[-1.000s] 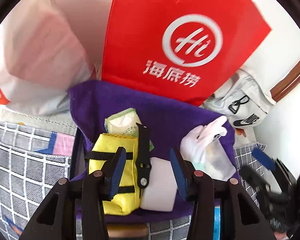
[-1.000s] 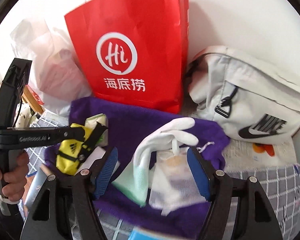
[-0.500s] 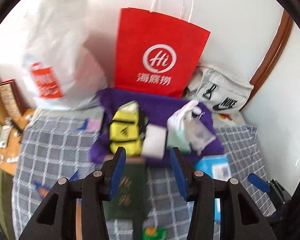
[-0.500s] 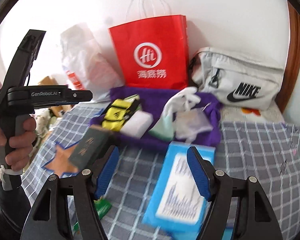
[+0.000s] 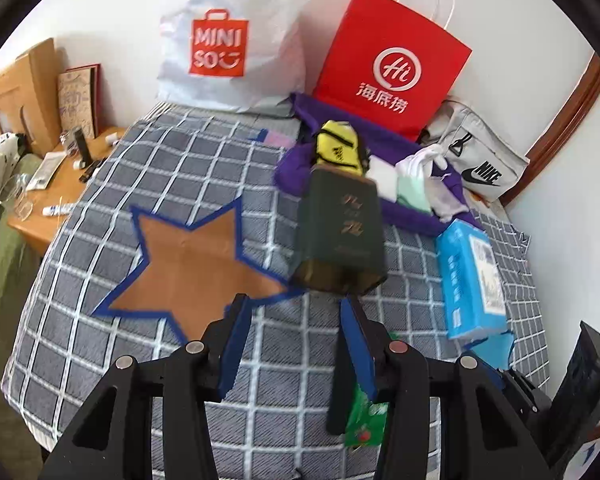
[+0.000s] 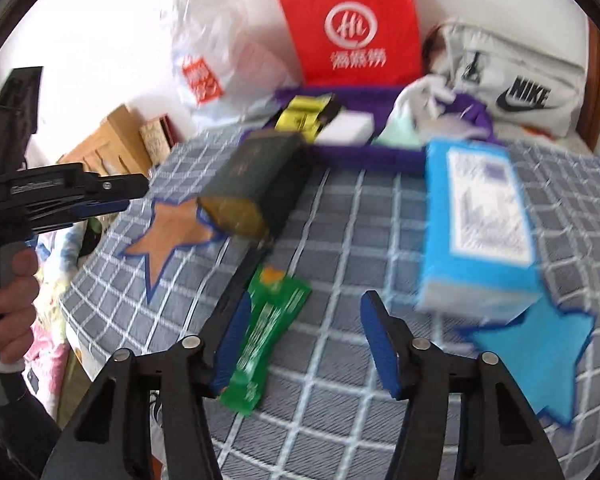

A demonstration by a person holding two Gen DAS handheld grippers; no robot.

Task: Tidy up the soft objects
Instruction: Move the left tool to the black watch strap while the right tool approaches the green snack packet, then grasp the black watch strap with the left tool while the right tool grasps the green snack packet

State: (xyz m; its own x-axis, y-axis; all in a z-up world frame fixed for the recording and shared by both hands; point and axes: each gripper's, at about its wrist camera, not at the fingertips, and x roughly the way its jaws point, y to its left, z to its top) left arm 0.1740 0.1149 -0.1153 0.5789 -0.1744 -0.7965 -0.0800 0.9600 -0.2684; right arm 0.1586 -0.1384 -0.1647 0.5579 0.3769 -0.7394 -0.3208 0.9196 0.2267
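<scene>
Left wrist view: left gripper (image 5: 290,326) part open and empty, hovering over the checked blanket (image 5: 188,168), nothing between the jaws. Just beyond the fingertips, a dark green box (image 5: 342,232); to its left, an orange star patch (image 5: 192,264) sewn into the blanket. Far right of centre, a purple tray (image 5: 404,216) already loaded with a yellow pouch (image 5: 336,148), a white block (image 5: 382,176) and a white glove (image 5: 420,162). Behind the tray, against the wall, a red paper bag (image 5: 392,68) and a white plastic bag (image 5: 228,40). Right and nearer, a blue tissue pack (image 5: 470,276).

Right wrist view (blurred by motion): right gripper (image 6: 304,344) closing, yet nothing gripped; a green packet (image 6: 270,332) lying on the blanket under the left finger, not pinched. Blue tissue pack (image 6: 476,220) to the right, resting partly on a blue star patch (image 6: 540,344).

Likely step: between placements, picking out the next soft item. Probably the tissue pack or the green packet next, calling for jaws spread wider than the item, a descent over it, then a carry to the far tray.
</scene>
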